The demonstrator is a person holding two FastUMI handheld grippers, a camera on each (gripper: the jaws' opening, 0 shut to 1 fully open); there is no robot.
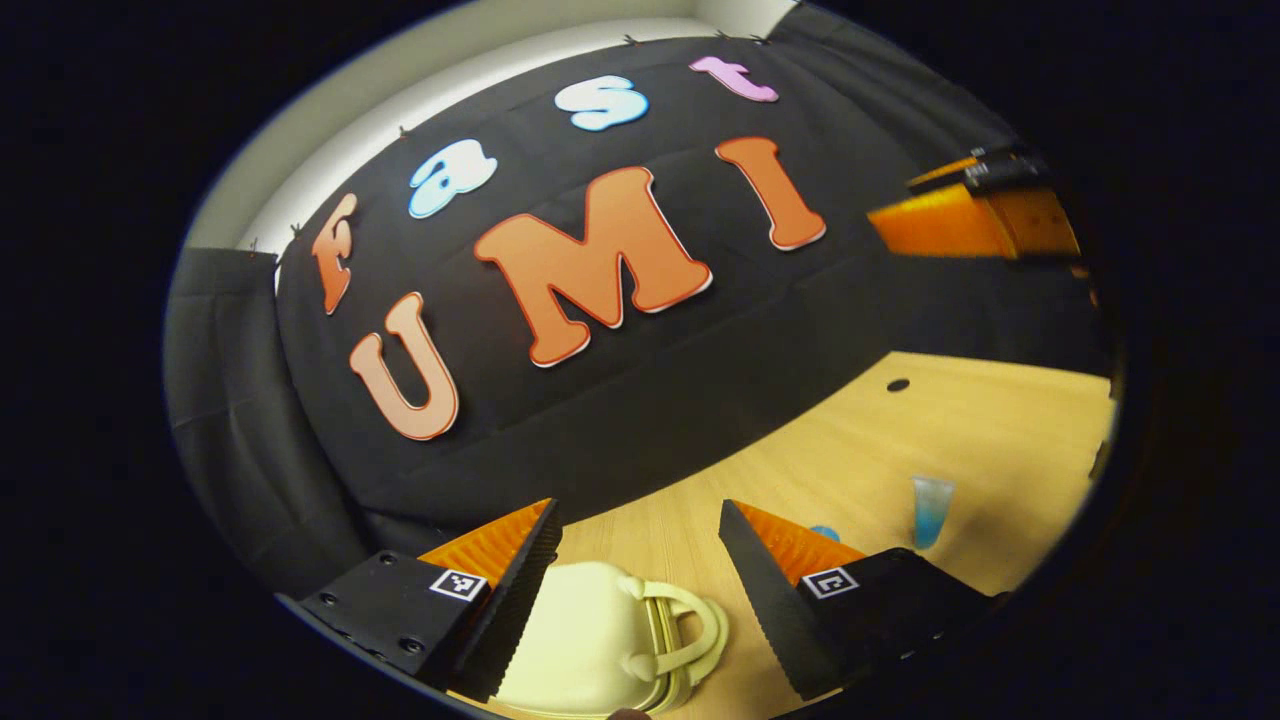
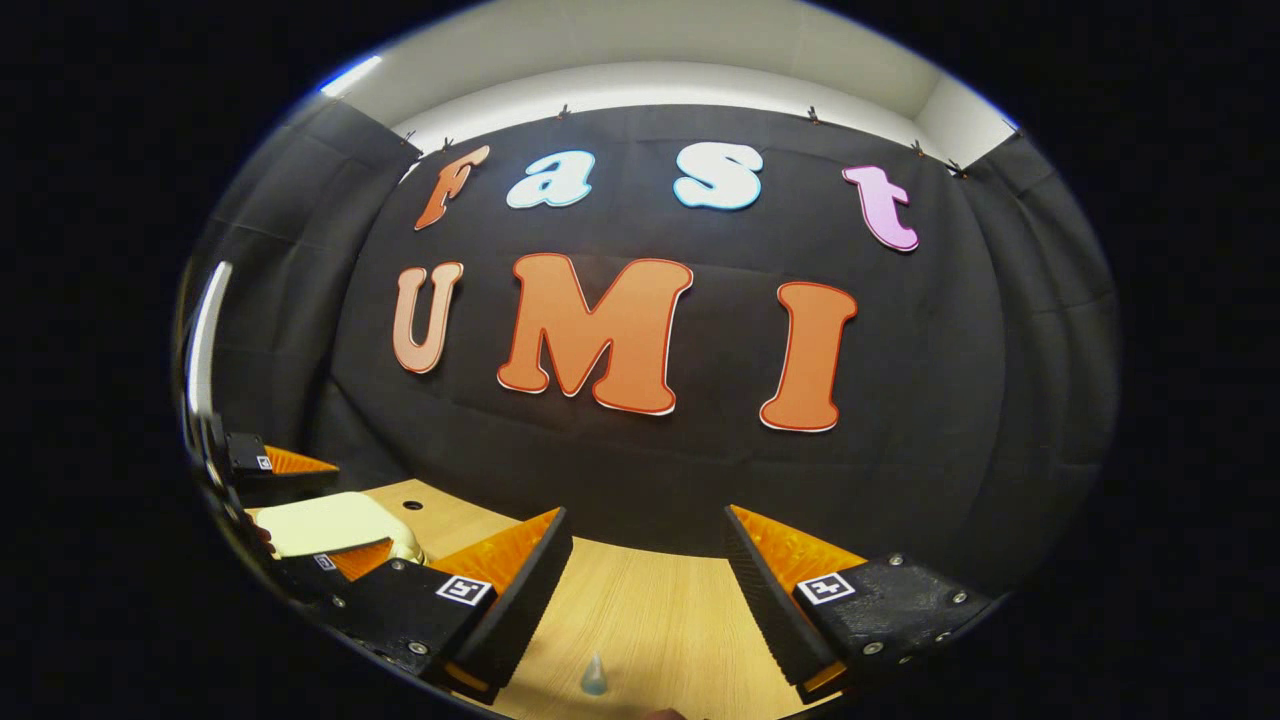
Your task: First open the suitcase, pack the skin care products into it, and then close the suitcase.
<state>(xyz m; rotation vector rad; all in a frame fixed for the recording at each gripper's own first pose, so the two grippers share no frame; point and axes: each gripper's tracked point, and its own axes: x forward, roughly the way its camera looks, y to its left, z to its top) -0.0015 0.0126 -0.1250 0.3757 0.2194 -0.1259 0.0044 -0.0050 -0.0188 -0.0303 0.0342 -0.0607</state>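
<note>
A small cream suitcase [image 1: 585,640] lies on the wooden table [image 1: 900,440], its handle [image 1: 690,625] pointing right and its lid down. My left gripper [image 1: 638,510] hovers over it, open, the case showing between and below the fingers. In the right gripper view the left gripper [image 2: 350,510] straddles the suitcase [image 2: 325,522] at the far left. A pale blue tube [image 1: 930,510] stands upright on the table right of the case, with a small blue item [image 1: 825,533] beside the finger. My right gripper [image 2: 645,515] is open above a small clear-blue bottle tip [image 2: 594,675].
The right gripper [image 1: 960,215] hangs high at the upper right in the left gripper view, well above the table. A round hole [image 1: 898,385] is cut in the tabletop near the black cloth wall. Bare wood [image 2: 660,610] stretches between the right gripper's fingers.
</note>
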